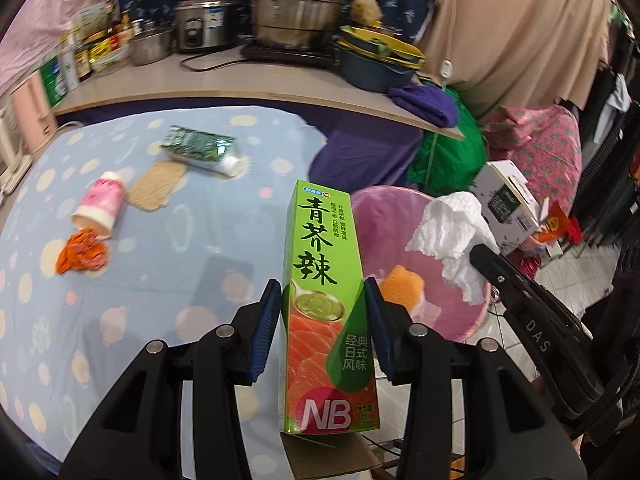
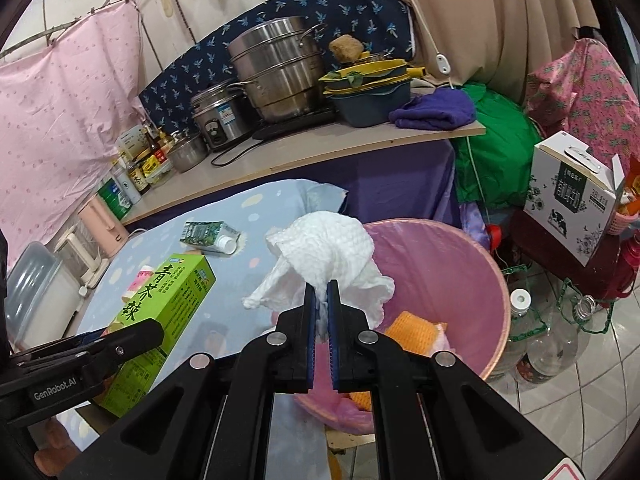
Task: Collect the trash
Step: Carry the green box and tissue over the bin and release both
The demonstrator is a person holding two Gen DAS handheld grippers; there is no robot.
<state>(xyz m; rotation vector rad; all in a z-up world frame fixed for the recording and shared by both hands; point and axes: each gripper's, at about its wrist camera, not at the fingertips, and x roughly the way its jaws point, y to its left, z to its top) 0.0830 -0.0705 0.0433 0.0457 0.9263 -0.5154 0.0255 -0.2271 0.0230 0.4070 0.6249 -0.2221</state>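
My left gripper (image 1: 323,292) is shut on a green wasabi box (image 1: 325,288), held upright at the edge of the blue dotted table (image 1: 168,280), just left of the pink-lined trash bin (image 1: 468,312). The box also shows in the right wrist view (image 2: 168,312). My right gripper (image 2: 321,292) is shut on a crumpled white paper towel (image 2: 328,248), held over the bin's near rim (image 2: 496,276). The towel also shows in the left wrist view (image 1: 452,232). An orange sponge (image 2: 412,330) lies inside the bin.
On the table lie a green carton (image 1: 200,146), a pink bottle (image 1: 100,204), an orange wrapper (image 1: 82,252) and a beige pad (image 1: 158,184). A counter with pots (image 2: 276,72) stands behind. A white milk box (image 2: 572,196) and plastic bottles (image 2: 548,336) stand right of the bin.
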